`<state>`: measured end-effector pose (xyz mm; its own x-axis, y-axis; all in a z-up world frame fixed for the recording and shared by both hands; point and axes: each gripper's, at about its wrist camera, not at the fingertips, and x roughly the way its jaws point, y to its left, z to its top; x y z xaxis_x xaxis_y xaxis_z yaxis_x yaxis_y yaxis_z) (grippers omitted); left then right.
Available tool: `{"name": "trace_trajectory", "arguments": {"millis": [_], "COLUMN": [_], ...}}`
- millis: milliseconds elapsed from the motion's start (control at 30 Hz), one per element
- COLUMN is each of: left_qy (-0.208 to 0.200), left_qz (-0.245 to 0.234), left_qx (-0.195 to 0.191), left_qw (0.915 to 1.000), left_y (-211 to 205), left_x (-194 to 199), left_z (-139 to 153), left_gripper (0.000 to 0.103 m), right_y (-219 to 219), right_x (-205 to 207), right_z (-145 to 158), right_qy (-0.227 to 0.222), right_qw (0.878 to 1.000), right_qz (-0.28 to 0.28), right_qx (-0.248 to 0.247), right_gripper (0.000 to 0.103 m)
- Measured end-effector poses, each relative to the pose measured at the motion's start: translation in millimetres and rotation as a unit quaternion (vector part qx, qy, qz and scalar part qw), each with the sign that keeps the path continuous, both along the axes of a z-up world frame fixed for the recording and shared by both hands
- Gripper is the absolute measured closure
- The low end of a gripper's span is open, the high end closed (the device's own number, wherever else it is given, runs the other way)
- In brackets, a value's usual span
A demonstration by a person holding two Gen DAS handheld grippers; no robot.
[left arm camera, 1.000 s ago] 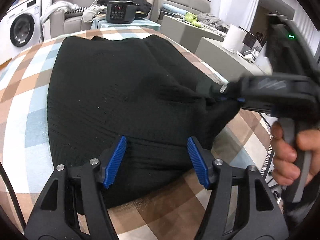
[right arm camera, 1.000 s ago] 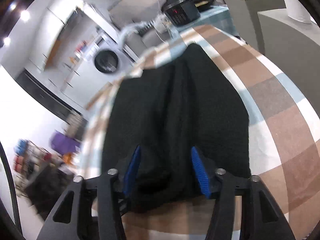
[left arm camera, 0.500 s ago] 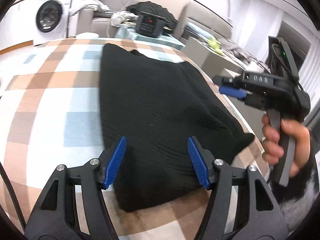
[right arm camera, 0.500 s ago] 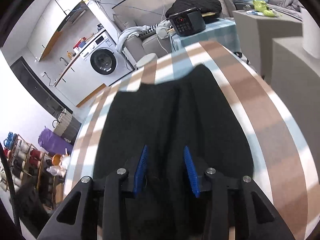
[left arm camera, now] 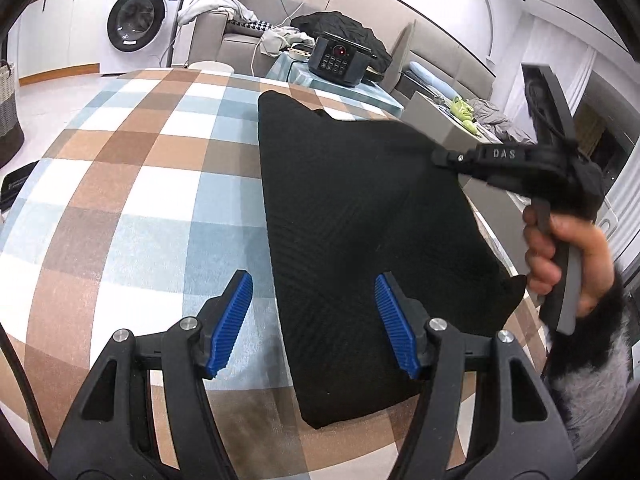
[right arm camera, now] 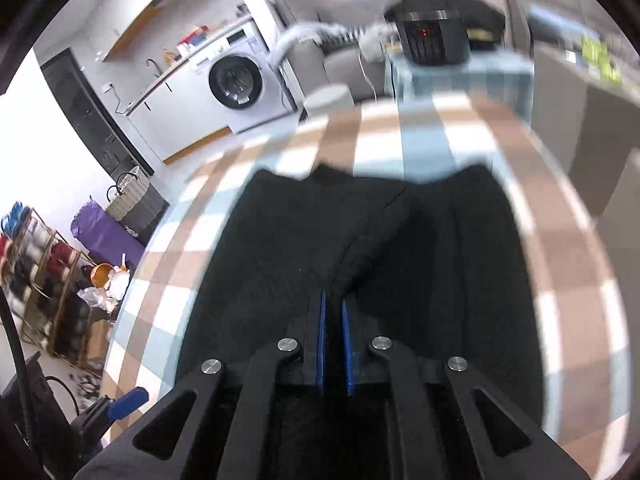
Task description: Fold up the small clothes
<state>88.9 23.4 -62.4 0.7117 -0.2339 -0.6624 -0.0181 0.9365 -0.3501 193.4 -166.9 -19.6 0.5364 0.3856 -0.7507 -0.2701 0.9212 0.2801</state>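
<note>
Right gripper [right arm camera: 334, 320] jaws pinch a black garment [left arm camera: 360, 216] fold; left gripper [left arm camera: 314, 324] gapes.

Left wrist view looks forward low over the checked table [left arm camera: 120, 208], garment [left arm camera: 360, 220] ahead of its jaws. Right wrist view sits closer, above the same garment [right arm camera: 280, 248]; both share the washing machine [left arm camera: 136, 20].

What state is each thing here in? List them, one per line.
black garment: lying on the checked tablecloth, one edge lifted.
left gripper: open, holding nothing.
right gripper: shut on a fold of the garment.
checked tablecloth: spread flat.
washing machine: door closed.
cooker: red display lit.
</note>
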Motion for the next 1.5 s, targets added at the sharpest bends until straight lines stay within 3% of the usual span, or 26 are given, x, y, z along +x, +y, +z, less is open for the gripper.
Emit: {"name": "trace_trajectory", "arguments": {"millis": [133,267,467,533,600,733,800,833,900,933,1067,1133,1200,1267,1500], "left_qy": [0.005,0.024,0.037,0.04,0.044,0.05,0.053,0.054,0.053,0.053,0.056,0.056,0.053,0.05,0.048], "left_qz": [-0.004,-0.01,-0.015,-0.018,-0.02,-0.017,-0.014,-0.014,-0.015,-0.013,-0.007,-0.004,-0.002,-0.001,0.004], "left_qx": [0.005,0.019,0.015,0.016,0.018,0.017,0.02,0.023,0.03,0.033,0.033,0.032,0.03,0.026,0.028], "left_qw": [1.0,0.9995,0.9991,0.9989,0.9987,0.9985,0.9983,0.9982,0.998,0.998,0.9978,0.9979,0.9982,0.9984,0.9984], "left_y": [-8,-16,-18,-19,-18,-14,-12,-11,-11,-10,-7,-5,-3,-2,-2], "left_x": [7,13,16,17,17,15,15,14,12,11,10,8,5,4,5], "left_z": [-3,-12,-21,-24,-27,-31,-33,-34,-35,-35,-35,-32,-29,-27,-23], "left_gripper": [0.042,0.042,0.042,0.042,0.042,0.041,0.04,0.04,0.037,0.036,0.036,0.036,0.036,0.036,0.036], "right_y": [-3,-11,-53,-58,-59,-54,-50,-51,-59,-61,-66,-81,-93,-102,-89], "right_x": [19,31,-45,-71,-92,-108,-108,-111,-123,-126,-114,-115,-119,-118,-81], "right_z": [-10,-38,-38,-38,-39,-47,-47,-40,-19,-14,-41,-43,-38,-40,-60], "right_qy": [0.009,0.074,0.1,0.106,0.106,0.09,0.071,0.055,0.009,0.004,0.052,0.063,0.048,0.047,0.072], "right_qw": [0.999,0.996,0.992,0.989,0.99,0.994,0.996,0.996,0.995,0.997,0.998,0.995,0.995,0.992,0.988], "right_qz": [-0.038,-0.043,-0.012,0.003,0.01,0.015,0.018,0.021,0.022,0.017,-0.024,-0.038,-0.048,-0.045,-0.007], "right_qx": [-0.032,-0.034,0.074,0.1,0.093,0.066,0.055,0.067,0.092,0.081,0.012,0.061,0.08,0.108,0.133], "right_gripper": [0.096,0.088,0.064,0.063,0.063,0.067,0.091,0.096,0.097,0.097,0.097,0.093,0.071,0.06,0.06]}}
